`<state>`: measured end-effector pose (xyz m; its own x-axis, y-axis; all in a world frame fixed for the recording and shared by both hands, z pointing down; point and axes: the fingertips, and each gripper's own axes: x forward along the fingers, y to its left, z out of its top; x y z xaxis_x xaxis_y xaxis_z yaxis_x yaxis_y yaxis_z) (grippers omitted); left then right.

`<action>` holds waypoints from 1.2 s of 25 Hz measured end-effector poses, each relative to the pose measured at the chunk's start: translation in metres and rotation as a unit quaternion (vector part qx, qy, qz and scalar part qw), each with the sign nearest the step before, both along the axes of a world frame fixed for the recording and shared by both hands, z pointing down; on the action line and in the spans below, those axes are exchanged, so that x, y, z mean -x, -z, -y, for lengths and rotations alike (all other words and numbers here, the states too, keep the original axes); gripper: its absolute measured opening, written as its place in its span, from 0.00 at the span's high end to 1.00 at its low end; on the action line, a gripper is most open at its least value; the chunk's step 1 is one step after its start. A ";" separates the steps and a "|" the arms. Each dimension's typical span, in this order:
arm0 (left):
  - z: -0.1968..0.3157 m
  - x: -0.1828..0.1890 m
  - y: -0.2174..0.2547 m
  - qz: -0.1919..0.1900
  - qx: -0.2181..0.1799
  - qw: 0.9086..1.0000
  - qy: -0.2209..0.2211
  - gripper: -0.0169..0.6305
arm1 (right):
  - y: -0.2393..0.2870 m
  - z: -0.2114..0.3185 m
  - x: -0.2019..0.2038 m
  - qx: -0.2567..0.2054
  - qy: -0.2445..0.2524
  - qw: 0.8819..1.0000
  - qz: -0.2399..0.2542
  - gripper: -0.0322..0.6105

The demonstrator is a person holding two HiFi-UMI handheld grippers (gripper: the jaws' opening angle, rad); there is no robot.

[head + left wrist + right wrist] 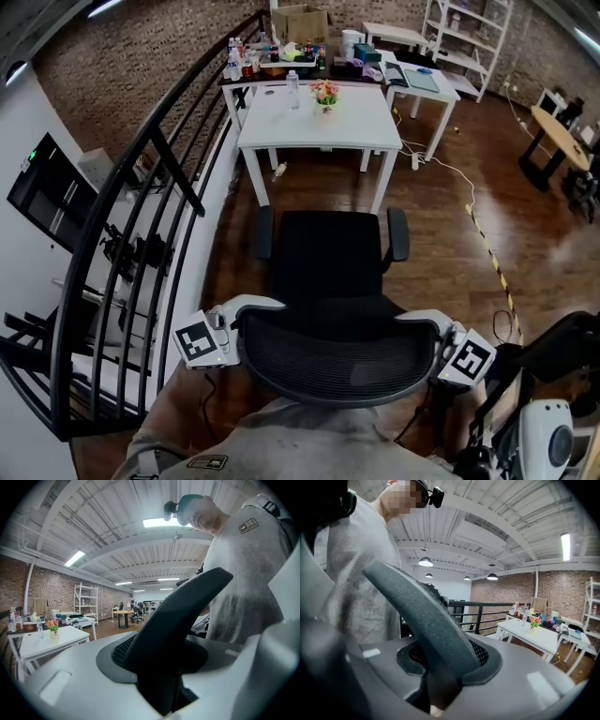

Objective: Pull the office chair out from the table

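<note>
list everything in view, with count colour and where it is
office chair: one, black, mid-floor, apart from the table
table: one, white, beyond the chair
flowers: one pot, pink and orange, on the table
bottle: one, clear, on the table
railing: one, black, along the left
desk: one, white, back right
shelving: one, white, far right corner
cardboard box: one, brown, far back
cable: one, white, floor right of the table
person: one, grey top, bottom edge
left gripper: one, grey-white, clamped on the backrest's left rim
right gripper: one, grey-white, clamped on the right rim
</note>
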<state>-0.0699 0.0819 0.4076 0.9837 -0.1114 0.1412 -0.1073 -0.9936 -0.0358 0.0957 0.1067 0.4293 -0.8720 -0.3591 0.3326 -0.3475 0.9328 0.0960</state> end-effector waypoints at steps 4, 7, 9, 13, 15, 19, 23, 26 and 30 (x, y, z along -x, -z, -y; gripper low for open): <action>-0.001 0.000 0.000 -0.004 -0.009 1.000 0.004 0.68 | -0.001 -0.001 -0.001 -0.007 -0.020 1.000 0.001 0.68; 0.001 0.002 0.001 -0.013 -0.018 1.000 0.020 0.63 | -0.001 0.003 -0.002 -0.019 -0.053 0.998 0.002 0.59; 0.002 0.008 0.002 -0.016 -0.023 0.999 0.038 0.61 | 0.000 0.004 -0.006 -0.029 -0.077 0.997 0.006 0.56; 0.006 0.035 0.000 -0.019 -0.029 0.995 0.090 0.57 | 0.003 0.005 -0.024 -0.043 -0.140 0.989 0.012 0.52; 0.005 0.052 -0.001 -0.017 -0.033 0.993 0.109 0.57 | 0.004 0.002 -0.037 -0.045 -0.180 0.982 0.013 0.52; -0.004 0.071 -0.010 -0.015 -0.024 0.992 0.125 0.57 | 0.001 -0.008 -0.060 -0.037 -0.239 0.970 0.011 0.52; -0.018 0.079 -0.021 -0.020 -0.011 0.991 0.132 0.57 | -0.011 -0.029 -0.069 -0.030 -0.279 0.960 -0.004 0.51; -0.035 0.082 -0.036 -0.011 0.003 0.993 0.121 0.58 | -0.020 -0.048 -0.067 -0.019 -0.295 0.955 -0.013 0.51; -0.058 0.075 -0.050 -0.011 0.024 0.995 0.096 0.65 | -0.028 -0.070 -0.046 0.001 -0.282 0.959 -0.015 0.53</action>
<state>-0.1448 0.1403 0.4574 0.9482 -0.2906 0.1286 -0.2949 -0.9554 0.0152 0.1416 0.1767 0.4571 -0.5287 -0.7707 0.3557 -0.7941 0.5971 0.1133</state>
